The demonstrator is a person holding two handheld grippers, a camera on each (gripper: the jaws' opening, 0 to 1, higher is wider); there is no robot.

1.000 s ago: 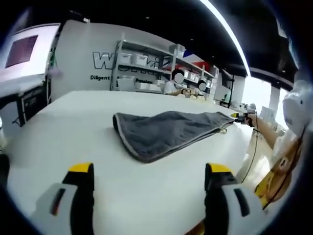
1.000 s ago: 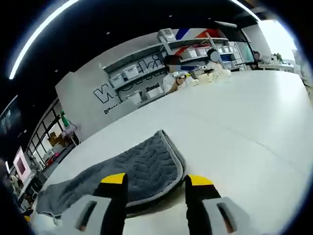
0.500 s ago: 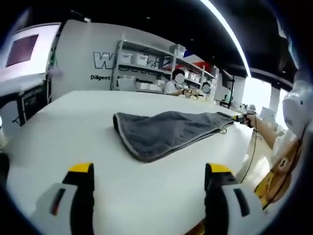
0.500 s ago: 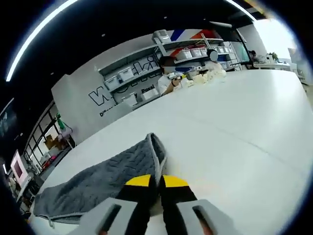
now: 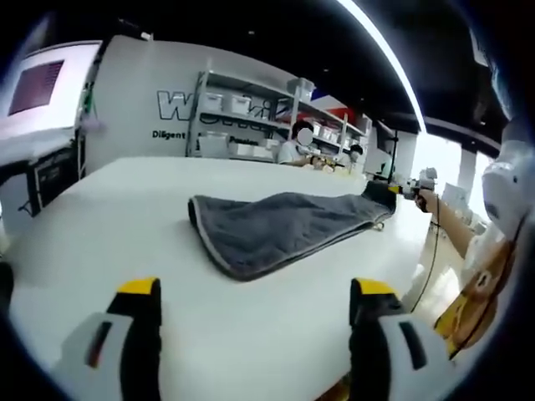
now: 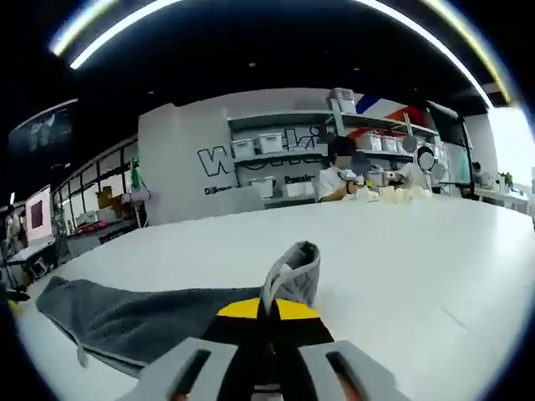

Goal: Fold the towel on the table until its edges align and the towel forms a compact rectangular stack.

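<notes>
A grey quilted towel with a pale border lies in a long folded strip on the white table. My left gripper hovers open over the near table edge, well short of the towel. In the left gripper view my right gripper holds the towel's far right corner, lifted off the table. In the right gripper view that gripper is shut on the towel, whose corner stands up just beyond the yellow tips while the rest trails left.
Shelves with white bins line the wall past the table. People sit at the far side behind small items. A screen stands at far left. A person's arm reaches in from the right.
The right gripper closed on the towel's corner and has lifted it, pulling that end up and inward. The left gripper stayed still and open.
</notes>
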